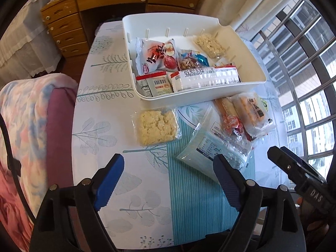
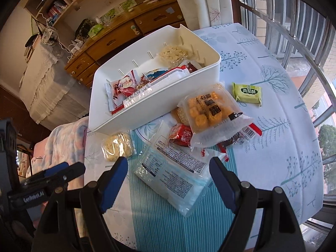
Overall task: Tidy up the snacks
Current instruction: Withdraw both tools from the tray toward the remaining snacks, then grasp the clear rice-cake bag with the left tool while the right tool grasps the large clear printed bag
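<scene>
White bin (image 1: 247,84) sits on the table (image 1: 105,109), part-filled with wrapped snacks, more packets loose just in front. Left gripper (image 1: 168,180) and right gripper (image 2: 168,180) both hang over them, fingers apart, nothing gripped. Only the right view catches the green packet (image 2: 247,94) lying alone beside the bin.

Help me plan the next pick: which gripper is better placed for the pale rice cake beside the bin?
Left. The left gripper hangs open nearest the rice cake; the right gripper sits over the blue packet.

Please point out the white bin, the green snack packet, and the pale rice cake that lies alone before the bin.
white bin (image 2: 147,113): right wrist view, near wall.
green snack packet (image 2: 247,94): right wrist view, wrapper middle.
rice cake (image 1: 156,127): left wrist view, middle.
</scene>
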A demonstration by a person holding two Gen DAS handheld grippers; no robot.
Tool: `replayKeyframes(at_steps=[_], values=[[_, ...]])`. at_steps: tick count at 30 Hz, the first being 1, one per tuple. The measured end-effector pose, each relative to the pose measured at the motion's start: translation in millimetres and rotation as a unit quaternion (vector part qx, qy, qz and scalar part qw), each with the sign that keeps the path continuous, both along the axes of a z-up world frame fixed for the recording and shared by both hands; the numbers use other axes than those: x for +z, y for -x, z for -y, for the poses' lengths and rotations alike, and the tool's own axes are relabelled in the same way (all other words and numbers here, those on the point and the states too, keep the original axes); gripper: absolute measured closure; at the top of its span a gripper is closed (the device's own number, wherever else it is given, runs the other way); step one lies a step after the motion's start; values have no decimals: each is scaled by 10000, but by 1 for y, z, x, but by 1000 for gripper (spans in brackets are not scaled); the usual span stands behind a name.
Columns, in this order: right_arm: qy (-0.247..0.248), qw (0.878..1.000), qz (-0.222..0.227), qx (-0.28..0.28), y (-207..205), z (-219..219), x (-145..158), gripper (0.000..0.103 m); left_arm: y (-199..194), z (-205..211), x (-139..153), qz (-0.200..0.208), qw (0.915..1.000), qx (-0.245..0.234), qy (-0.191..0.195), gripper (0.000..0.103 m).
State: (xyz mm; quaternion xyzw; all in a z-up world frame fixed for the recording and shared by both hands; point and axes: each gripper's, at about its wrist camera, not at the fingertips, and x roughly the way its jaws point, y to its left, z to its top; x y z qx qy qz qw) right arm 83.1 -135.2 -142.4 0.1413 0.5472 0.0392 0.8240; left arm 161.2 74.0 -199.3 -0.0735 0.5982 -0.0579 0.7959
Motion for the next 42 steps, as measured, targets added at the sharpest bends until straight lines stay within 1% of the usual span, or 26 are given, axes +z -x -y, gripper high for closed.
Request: replayKeyframes(at_steps=[3,8,12,14,18,20,22,26,32,39,42], values=[[131,9999,87,41,8,-8,-7,22,-11,-1,-12,-148,9997,-167,21,17],[484,9979,324,280,19,-21,-23,22,-29,-2,-40,-335,9991,-238,96,17],[695,9953,409,535,23,-26,-44,20,-45,-3,-65,-454,9988,-157,102,17],[750,9937,481,673,24,-28,-54,14,-52,-4,-74,-458,9988,-81,128,17],[1046,9862,637,1116,23,-37,-69,13,-62,-3,-92,-530,9985,57,92,17],[1182,9826,628,1289,21,-39,-78,12,-65,-1,-98,-539,9985,96,70,17],[1174,9821,591,1352,18,-37,-86,11,-68,1,-103,-528,9985,138,24,17],[1267,9784,584,1525,11,-35,-96,3,-74,3,-112,-520,9983,254,-11,17],[1227,9764,480,1713,0,-30,-109,0,-86,10,-126,-539,9976,428,-24,17],[1128,9795,460,1603,-5,-29,-114,0,-93,10,-140,-568,9967,578,-47,17],[1098,9796,403,1631,-7,-30,-116,0,-97,13,-144,-581,9964,603,-140,17]])
